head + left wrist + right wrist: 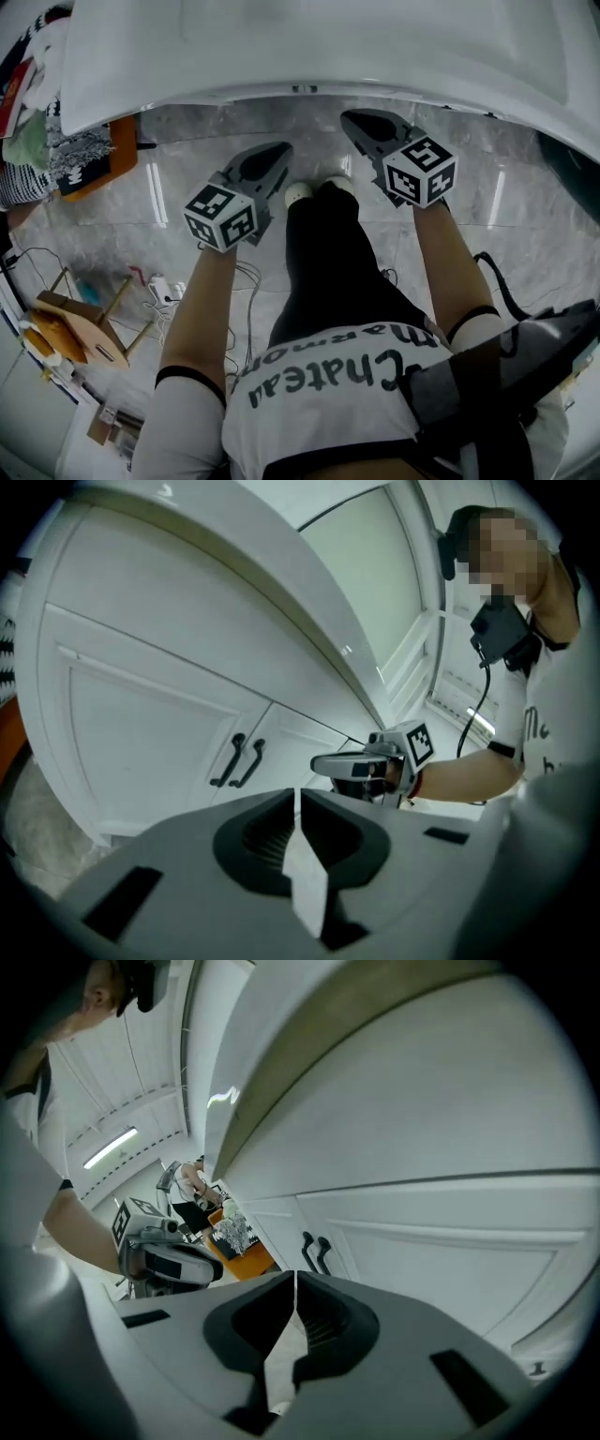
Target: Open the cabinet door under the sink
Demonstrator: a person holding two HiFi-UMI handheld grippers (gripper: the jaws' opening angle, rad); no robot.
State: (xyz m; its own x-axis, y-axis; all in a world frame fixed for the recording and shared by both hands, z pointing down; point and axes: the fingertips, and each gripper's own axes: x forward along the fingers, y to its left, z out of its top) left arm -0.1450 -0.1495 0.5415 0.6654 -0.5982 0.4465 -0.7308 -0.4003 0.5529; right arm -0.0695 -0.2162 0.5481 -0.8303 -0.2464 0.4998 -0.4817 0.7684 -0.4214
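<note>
Head view: the person stands facing a white countertop (328, 56) on a grey marble floor (525, 234), with both forearms stretched forward and a gripper in each hand.
Left gripper (279, 155): it is held low in front of the person's left leg, its tip aimed toward the countertop's edge and its marker cube nearest the camera.
Right gripper (354, 120): it is held slightly further forward than the left one, with its tip close under the countertop's rim.
Left gripper view: the left gripper's (296, 794) jaws are all but together, with only a thin slit at the tips and nothing between them. The right gripper (321, 763) shows beyond them.
Right gripper view: the right gripper's (295, 1277) jaws are pressed together and empty. The left gripper (216, 1269) shows at the left.
Cabinet doors (141, 714): two white panelled doors stand under the curved countertop, both closed and meeting at the middle.
Handles (239, 761): two dark bar handles are mounted upright side by side at the seam. In the right gripper view they (316, 1252) sit just above the jaw tips.
Contact: neither gripper touches a handle or a door.
Feet: light shoes (298, 192) are on the floor between the two grippers.
Left side of floor: a wooden stool (80, 328) and loose cables (159, 286).
</note>
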